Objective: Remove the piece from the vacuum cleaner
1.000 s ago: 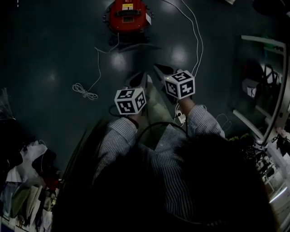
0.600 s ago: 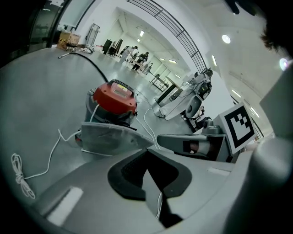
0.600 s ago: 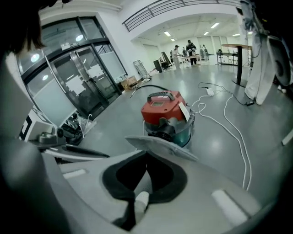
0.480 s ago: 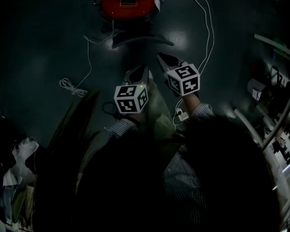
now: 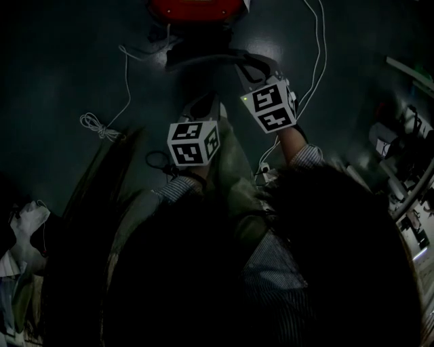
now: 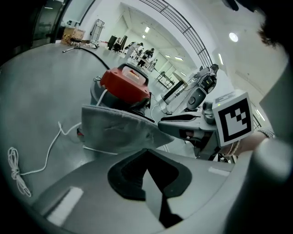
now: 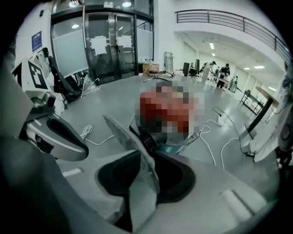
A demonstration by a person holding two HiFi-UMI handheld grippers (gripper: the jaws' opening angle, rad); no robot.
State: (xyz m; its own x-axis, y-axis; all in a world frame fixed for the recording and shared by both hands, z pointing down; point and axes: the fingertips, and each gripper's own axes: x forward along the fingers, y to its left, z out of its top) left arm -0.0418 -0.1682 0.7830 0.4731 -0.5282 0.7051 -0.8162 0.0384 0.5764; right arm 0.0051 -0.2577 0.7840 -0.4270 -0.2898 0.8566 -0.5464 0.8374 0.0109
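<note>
Currently gripping grey piece (image 6: 119, 130) with left gripper (image 6: 147, 153) near red vacuum cleaner (image 6: 124, 87); opening right gripper (image 7: 145, 173) around same piece, apparently transferring support.

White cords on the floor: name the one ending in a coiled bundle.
The left cord, bunched at its lower end; the right cord runs long with no bundle in view.

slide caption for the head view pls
Left gripper and right gripper, its empty jaws opening, poised before the red vacuum cleaner.
</note>
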